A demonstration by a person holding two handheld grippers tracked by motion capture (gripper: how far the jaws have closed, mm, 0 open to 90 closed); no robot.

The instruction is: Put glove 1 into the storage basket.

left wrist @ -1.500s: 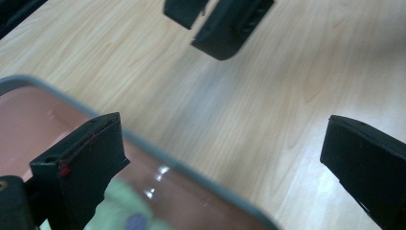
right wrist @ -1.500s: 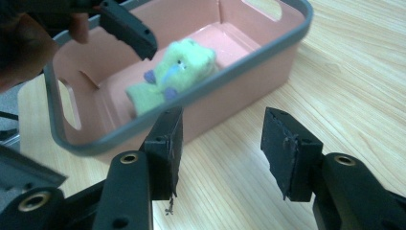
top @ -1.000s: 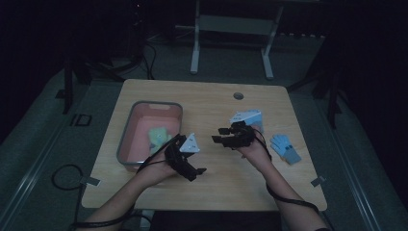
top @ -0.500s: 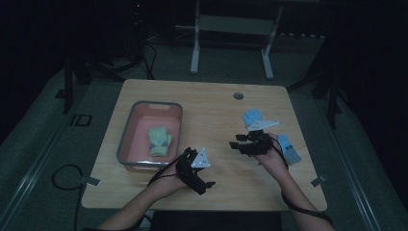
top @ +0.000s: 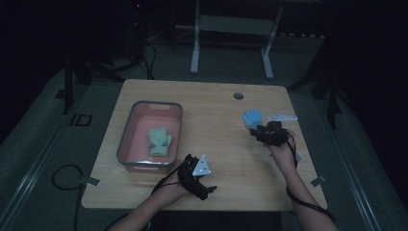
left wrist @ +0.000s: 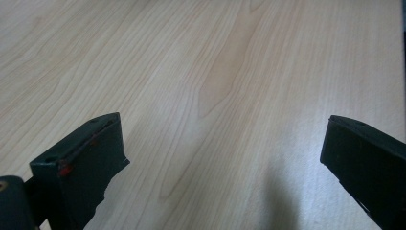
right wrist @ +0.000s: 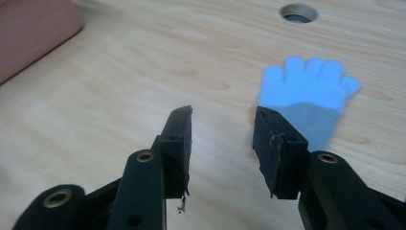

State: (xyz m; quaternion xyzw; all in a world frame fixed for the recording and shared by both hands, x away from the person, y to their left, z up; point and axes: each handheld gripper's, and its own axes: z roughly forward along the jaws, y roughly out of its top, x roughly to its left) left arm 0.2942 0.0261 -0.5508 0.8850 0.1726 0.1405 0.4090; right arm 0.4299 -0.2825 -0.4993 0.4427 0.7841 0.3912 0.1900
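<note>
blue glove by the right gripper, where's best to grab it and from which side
Probably the cuff. The blue glove lies flat on the table, fingers pointing toward the round hole and cuff toward the right gripper. Its open jaws sit just beside that cuff, so shift sideways over it, come from above and pinch the edge.

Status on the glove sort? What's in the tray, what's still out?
Done, apparently: one pale green glove lies inside the pink rectangular tray. In hand: nothing. The right gripper is open, with the light blue glove flat on the wooden table just past its jaws; the left gripper is open over bare wood. Left, likely: grasping the blue glove and moving it to the tray.
</note>
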